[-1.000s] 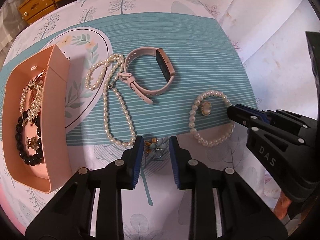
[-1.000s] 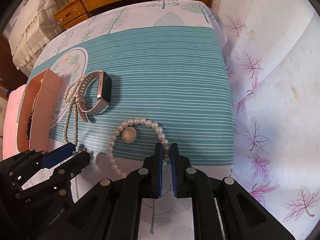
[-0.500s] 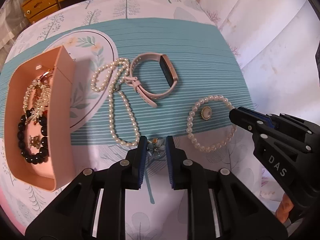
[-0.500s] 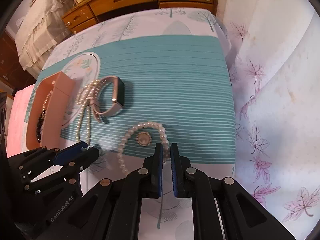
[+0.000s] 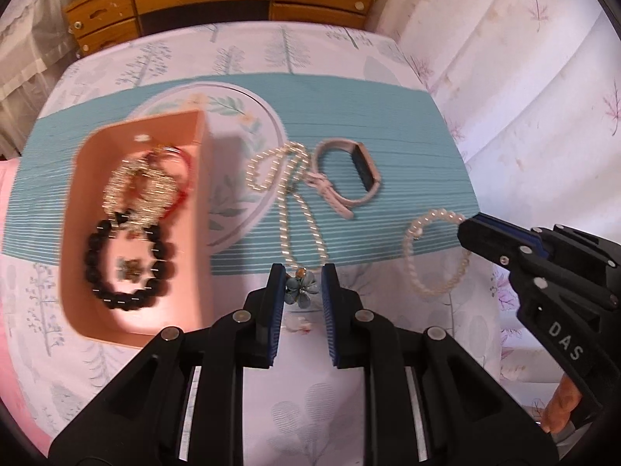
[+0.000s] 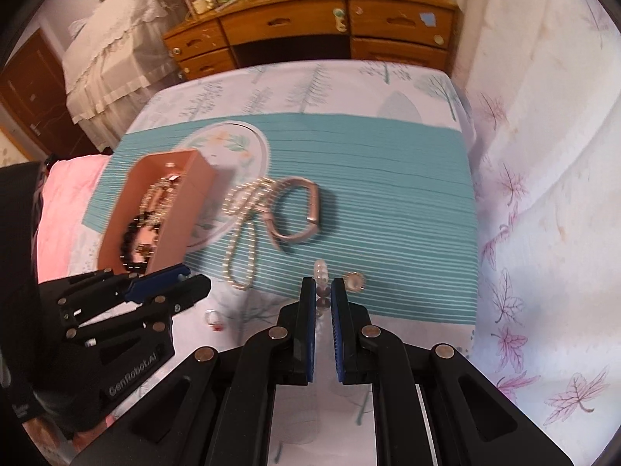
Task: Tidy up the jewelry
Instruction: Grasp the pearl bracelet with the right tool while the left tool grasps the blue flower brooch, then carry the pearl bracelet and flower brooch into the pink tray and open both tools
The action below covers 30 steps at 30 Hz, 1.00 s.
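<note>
Between the ribbed blue pads of the left gripper (image 5: 298, 291) sits a small blue-green flower brooch (image 5: 300, 290), its petals pinched from both sides. Just beyond it a long pearl necklace (image 5: 295, 206) lies looped on the teal striped cloth (image 5: 407, 124), its far loops touching the strap of a pink band watch (image 5: 347, 178) with a dark rectangular face. At the left stands a smooth, rounded pink box (image 5: 203, 209); it holds a black bead bracelet (image 5: 130, 264), a glittering gold chain piece (image 5: 141, 190), a red cord and a small gold ornament. The right gripper (image 6: 321, 295) is closed on the round beads of a pearl bracelet (image 5: 434, 252), and a pearl-faced round ring (image 6: 354, 282) lies just beside its right pad.
</note>
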Motion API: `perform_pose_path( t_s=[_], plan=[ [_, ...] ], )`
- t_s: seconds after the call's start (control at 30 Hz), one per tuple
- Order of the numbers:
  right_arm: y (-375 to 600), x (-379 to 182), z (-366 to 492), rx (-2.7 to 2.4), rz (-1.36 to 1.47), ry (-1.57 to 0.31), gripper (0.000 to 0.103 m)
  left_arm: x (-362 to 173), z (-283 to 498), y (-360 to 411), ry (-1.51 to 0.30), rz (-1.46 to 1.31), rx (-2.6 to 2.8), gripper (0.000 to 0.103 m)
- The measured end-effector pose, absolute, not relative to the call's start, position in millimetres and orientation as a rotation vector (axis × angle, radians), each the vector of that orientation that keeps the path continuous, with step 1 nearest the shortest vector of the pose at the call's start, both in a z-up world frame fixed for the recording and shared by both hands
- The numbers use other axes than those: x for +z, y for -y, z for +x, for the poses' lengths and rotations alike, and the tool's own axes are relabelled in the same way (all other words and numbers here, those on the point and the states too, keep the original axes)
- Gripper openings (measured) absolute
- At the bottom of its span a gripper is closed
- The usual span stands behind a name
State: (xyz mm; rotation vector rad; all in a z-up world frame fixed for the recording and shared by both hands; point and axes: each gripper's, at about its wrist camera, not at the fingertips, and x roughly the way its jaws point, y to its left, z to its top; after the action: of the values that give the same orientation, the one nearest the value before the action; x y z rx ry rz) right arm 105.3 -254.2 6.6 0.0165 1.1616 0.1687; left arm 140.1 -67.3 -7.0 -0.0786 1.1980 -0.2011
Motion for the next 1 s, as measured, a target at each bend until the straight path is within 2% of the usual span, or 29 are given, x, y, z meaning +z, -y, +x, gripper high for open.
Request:
perform_pose_path(
  t_s=[0.27, 0.63, 1.0],
  plan=[
    [203.1, 43.6, 98.4, 0.233, -0.035, -1.107, 0.008, 14.6, 133.3, 6.1, -1.122, -0.128, -0.14, 0.016],
    [101.6, 86.5, 111.6, 0.368, -0.064, -1.009, 0.007, -9.6, 134.1, -65.7, -1.129, -0.201, -0.05, 0.016],
    [22.6, 75.2, 162.4, 0.429, -0.042, -1.006, 0.007, -40.2, 136.8, -91.2, -1.182, -0.275, -0.093, 0.017]
  ],
)
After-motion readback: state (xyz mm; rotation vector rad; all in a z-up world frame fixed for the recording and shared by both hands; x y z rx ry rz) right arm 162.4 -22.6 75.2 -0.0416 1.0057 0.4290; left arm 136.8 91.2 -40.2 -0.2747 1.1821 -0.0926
